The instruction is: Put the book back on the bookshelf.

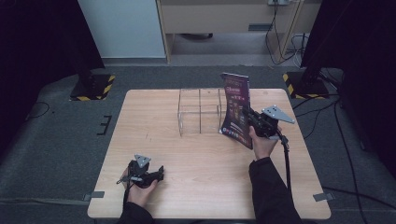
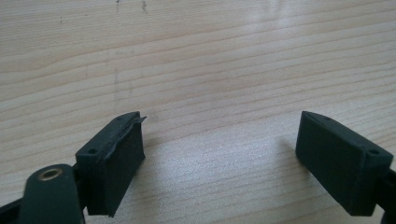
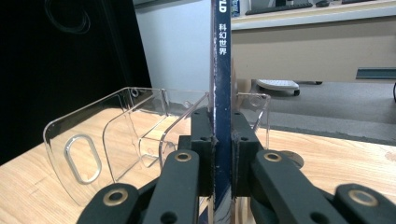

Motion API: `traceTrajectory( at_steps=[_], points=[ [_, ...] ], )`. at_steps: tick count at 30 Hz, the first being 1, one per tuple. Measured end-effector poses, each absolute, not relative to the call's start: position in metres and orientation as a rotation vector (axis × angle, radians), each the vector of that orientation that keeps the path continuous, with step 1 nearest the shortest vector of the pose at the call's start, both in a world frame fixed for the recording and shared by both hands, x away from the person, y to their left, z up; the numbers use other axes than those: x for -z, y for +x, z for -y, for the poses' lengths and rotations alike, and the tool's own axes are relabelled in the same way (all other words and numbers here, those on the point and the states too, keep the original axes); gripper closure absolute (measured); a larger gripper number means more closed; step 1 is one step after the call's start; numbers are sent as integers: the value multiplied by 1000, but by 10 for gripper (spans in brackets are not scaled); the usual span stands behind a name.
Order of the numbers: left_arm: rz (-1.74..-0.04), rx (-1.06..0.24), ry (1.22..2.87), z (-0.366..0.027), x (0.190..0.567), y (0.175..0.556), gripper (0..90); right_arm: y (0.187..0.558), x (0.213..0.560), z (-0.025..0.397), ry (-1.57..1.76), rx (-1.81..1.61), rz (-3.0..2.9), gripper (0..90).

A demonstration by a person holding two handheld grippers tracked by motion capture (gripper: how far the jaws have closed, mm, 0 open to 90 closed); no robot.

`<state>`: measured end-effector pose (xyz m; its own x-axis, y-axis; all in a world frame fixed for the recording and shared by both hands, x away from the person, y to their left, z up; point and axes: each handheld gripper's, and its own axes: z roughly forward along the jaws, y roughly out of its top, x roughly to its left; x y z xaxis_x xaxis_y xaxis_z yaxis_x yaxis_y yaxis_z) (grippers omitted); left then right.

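Note:
A thin dark magazine (image 1: 236,110) with a purple printed cover stands upright at the right end of a clear acrylic file rack (image 1: 200,111) on the wooden table. My right gripper (image 1: 252,117) is shut on the magazine's spine edge (image 3: 222,93), which rises between its two black pads. The rack's curved clear dividers (image 3: 116,135) lie just beyond and left of the magazine in the right gripper view. My left gripper (image 1: 160,173) rests low near the table's front left, open, with bare wood between its pads (image 2: 219,154).
The wooden table (image 1: 187,154) has bare surface in the middle and front. Two black stands with yellow-striped bases (image 1: 93,87) (image 1: 306,84) sit on the floor behind the table. Cables (image 1: 327,116) trail on the floor at the right.

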<state>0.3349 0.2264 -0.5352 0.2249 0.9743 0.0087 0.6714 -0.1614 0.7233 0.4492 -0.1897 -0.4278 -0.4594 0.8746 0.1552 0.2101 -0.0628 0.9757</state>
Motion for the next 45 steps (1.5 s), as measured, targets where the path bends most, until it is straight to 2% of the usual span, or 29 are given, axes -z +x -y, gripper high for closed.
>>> traceTrajectory(
  at_steps=[21,45],
  points=[
    [-1510,-657,1909,-227,535,335,143,473,408,175,1173,-1672,-1532,841],
    [-1513,-658,1906,-226,535,335,140,442,440,182,1132,-1564,-1624,825]
  ],
)
